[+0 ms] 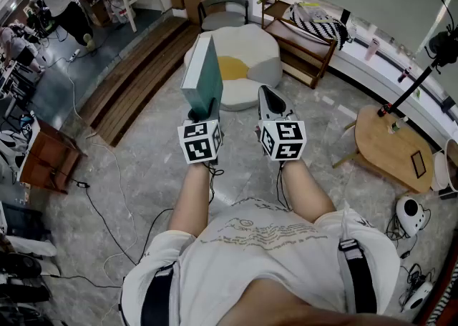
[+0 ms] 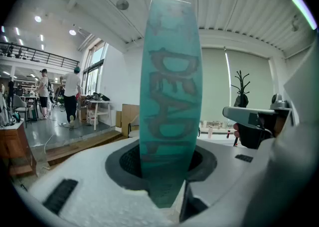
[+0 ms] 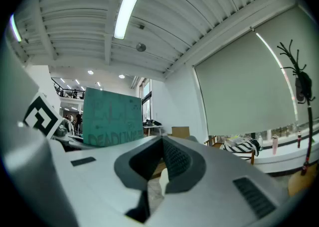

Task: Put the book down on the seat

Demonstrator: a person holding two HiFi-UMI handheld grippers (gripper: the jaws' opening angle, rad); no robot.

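Teal book [image 2: 169,96] in left jaws (upright)

Left forearm [image 1: 192,196], right forearm [image 1: 306,190] extended forward, side by side. Left gripper [image 1: 202,110] clamped on upright teal book [image 1: 202,71]. Right gripper [image 1: 268,96] level, jaws apparently together, empty.

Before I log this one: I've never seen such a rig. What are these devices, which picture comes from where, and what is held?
No robot here: a person holds a two-fingered gripper in each hand; the patterned cubes belong to them. One picture comes from a camera on the person's head, looking down; the other two from cameras riding on each gripper. The left gripper grips a teal book by its lower end, upright. The right gripper is empty, fingers together. Ahead on the floor sits a white seat with a yellow centre; the book is not on it yet.
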